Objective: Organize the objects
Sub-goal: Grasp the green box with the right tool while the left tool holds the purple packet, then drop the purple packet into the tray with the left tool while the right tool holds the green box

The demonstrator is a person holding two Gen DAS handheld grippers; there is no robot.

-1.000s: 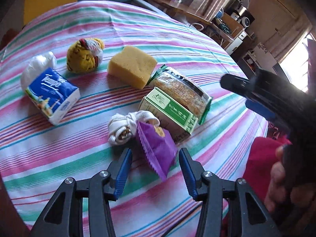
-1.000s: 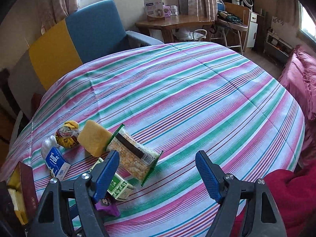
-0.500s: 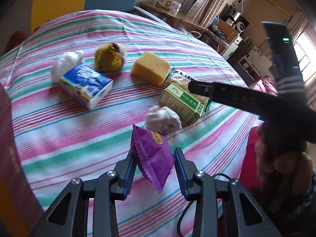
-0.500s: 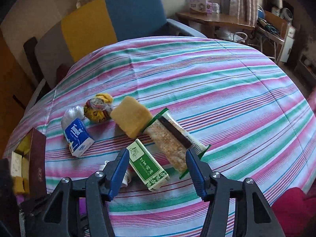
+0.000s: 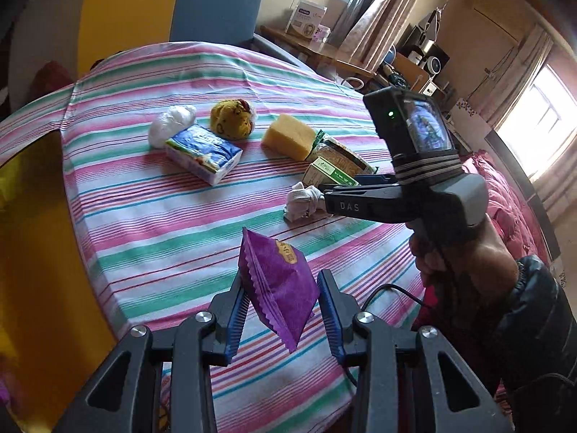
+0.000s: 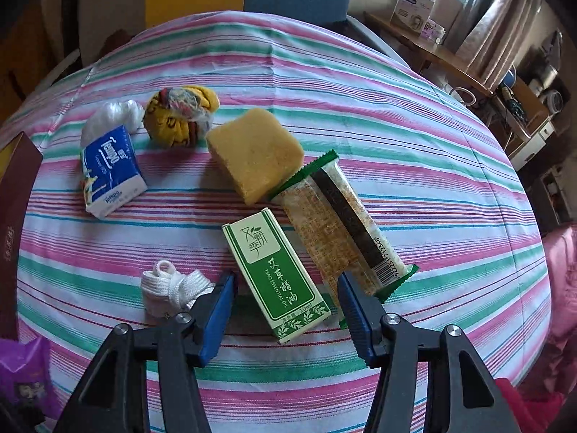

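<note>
My left gripper is shut on a purple snack packet and holds it above the near edge of the striped table. My right gripper is open, with its jaws either side of the near end of a green and white essential-oil box. The right gripper shows in the left wrist view, low over the box. A white knotted cloth lies just left of the right gripper's left finger. The purple packet also shows at the lower left of the right wrist view.
On the table lie a green-edged cracker pack, a yellow sponge, a yellow patterned bundle, a blue tissue pack and a white plastic bag. A dark red box with a yellow inside stands at the left edge.
My left gripper closed on the purple packet, lifted it and drew back toward the table's near edge. My right gripper moved down and in over the green box, its jaws narrowing.
</note>
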